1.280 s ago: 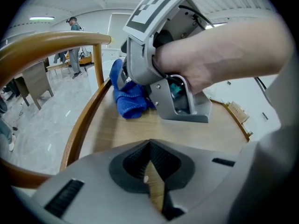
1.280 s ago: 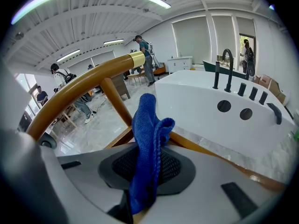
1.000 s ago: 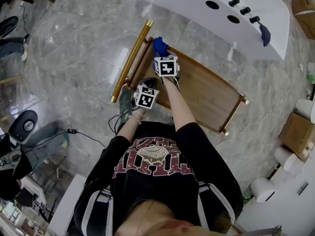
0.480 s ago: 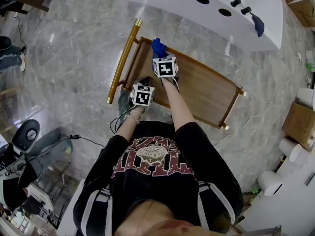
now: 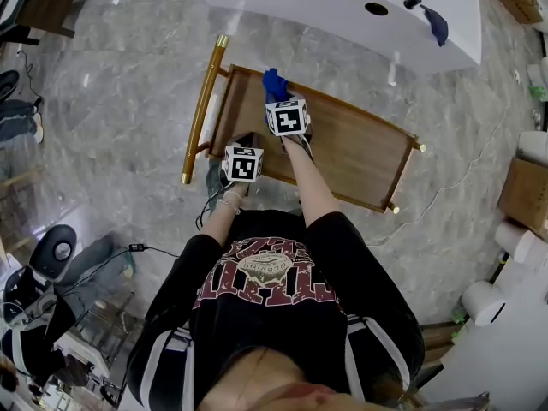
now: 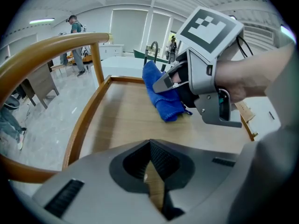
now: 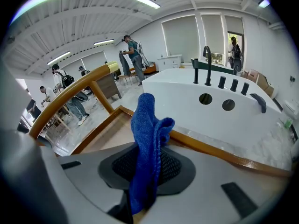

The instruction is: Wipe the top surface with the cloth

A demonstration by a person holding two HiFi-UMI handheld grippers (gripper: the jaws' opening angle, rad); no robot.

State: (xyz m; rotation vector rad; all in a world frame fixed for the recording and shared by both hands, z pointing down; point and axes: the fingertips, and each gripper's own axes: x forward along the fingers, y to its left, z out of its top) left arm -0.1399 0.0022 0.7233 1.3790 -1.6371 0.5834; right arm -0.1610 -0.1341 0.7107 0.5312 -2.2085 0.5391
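Jaws of our left gripper (image 6: 152, 171) sit together on nothing, over the near edge of the wooden worktop (image 5: 351, 157). Further in, our right gripper (image 7: 145, 171) has its jaws clamped on the blue cloth (image 7: 148, 139), a bunched terry fold whose free end seems to touch the wood in the far corner by the gold handle (image 5: 200, 110). We judge the wipe under way. No streak shows what is covered, and the long right stretch likely remains. Beyond stands a white basin unit (image 5: 342, 7).
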